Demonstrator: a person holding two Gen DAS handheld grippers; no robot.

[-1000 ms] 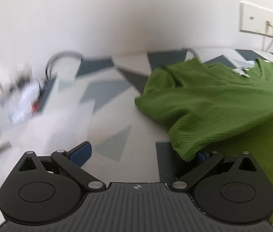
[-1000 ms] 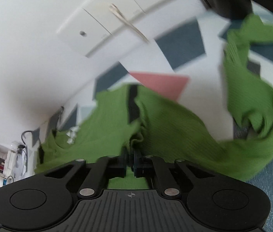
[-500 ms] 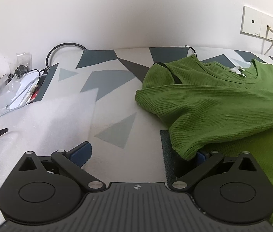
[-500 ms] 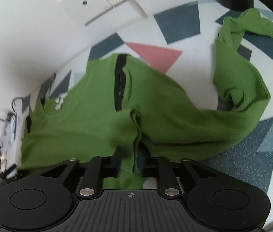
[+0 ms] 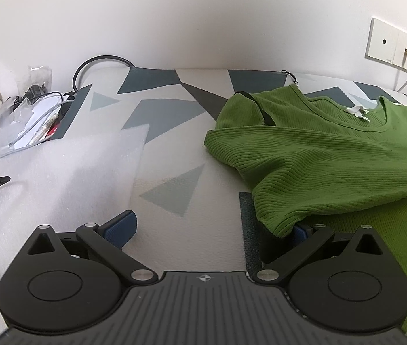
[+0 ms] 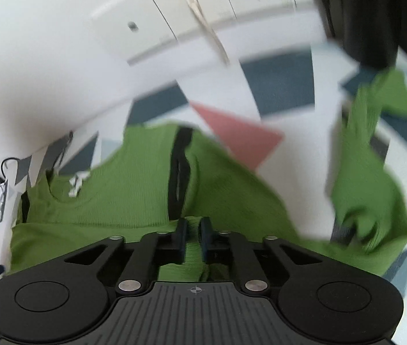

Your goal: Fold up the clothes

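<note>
Spread across the tabletop, whose pale cloth is printed with grey, navy and one pink triangle, lies a green ribbed-knit shirt with black trim at the armholes and a small white label at its round neckline. One sleeve and side are folded over the body, forming a thick rounded edge. The left tool stands wide open, its blue textured pads far apart; the right-hand pad sits tucked under the folded hem, the other over bare cloth. The right tool is nearly closed, pinching a ridge of the green knit between its dark blue pads, though this view is blurred. A crinkled sheet of white foam lies just left of the shirt.
</note>
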